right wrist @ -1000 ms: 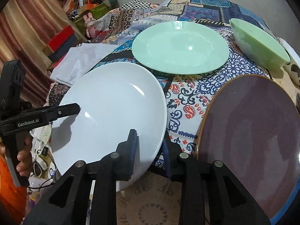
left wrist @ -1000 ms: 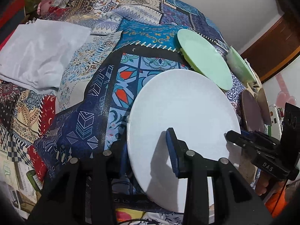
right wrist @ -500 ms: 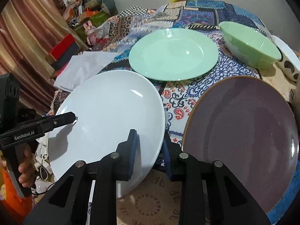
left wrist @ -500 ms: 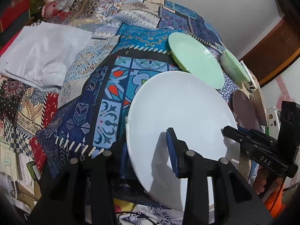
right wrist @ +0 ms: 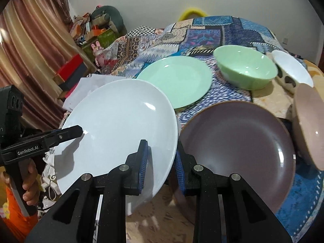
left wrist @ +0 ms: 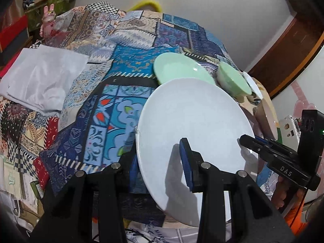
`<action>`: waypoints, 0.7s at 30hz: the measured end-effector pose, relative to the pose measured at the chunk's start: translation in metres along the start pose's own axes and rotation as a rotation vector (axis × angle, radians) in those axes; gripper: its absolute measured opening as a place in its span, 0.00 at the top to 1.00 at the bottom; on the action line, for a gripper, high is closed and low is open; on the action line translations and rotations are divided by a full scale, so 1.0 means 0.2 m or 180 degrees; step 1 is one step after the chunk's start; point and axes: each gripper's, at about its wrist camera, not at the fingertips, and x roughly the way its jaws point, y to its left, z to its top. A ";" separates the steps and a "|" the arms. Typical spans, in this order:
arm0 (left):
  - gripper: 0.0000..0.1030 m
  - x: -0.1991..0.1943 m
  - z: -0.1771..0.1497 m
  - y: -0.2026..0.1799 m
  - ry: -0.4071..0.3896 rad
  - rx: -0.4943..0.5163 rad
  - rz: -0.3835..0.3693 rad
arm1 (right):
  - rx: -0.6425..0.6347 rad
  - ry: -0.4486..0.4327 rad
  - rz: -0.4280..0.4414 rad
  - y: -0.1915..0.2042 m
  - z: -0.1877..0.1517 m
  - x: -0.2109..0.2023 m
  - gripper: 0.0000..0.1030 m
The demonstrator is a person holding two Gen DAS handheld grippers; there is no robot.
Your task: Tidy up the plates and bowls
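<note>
Right wrist view: "GenRobot.AI" on left tongs (right wrist: pixel 80 130) at white plate (right wrist: pixel 115 125).

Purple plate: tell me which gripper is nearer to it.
Right. The right gripper clamps the white plate's rim right beside the purple plate; the left gripper grips the white plate's opposite rim, farther off.

the white plate (right wrist: pixel 121 121) is plain and glossy. the green plate (right wrist: pixel 176 81) and green bowl (right wrist: pixel 246 68) share one pale mint. the purple plate (right wrist: pixel 235 141) is dull plum with a thin brown rim. the patchwork bedspread (left wrist: pixel 125 64) mixes blue, teal, red and beige prints, with checks. both black grippers carry blue pads (right wrist: pixel 142 168).
</note>
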 end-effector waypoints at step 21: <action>0.65 0.14 0.03 -0.49 0.0109 0.0298 -0.0067 | 0.0304 -0.0271 -0.0042 -0.39 -0.05 -0.25 0.77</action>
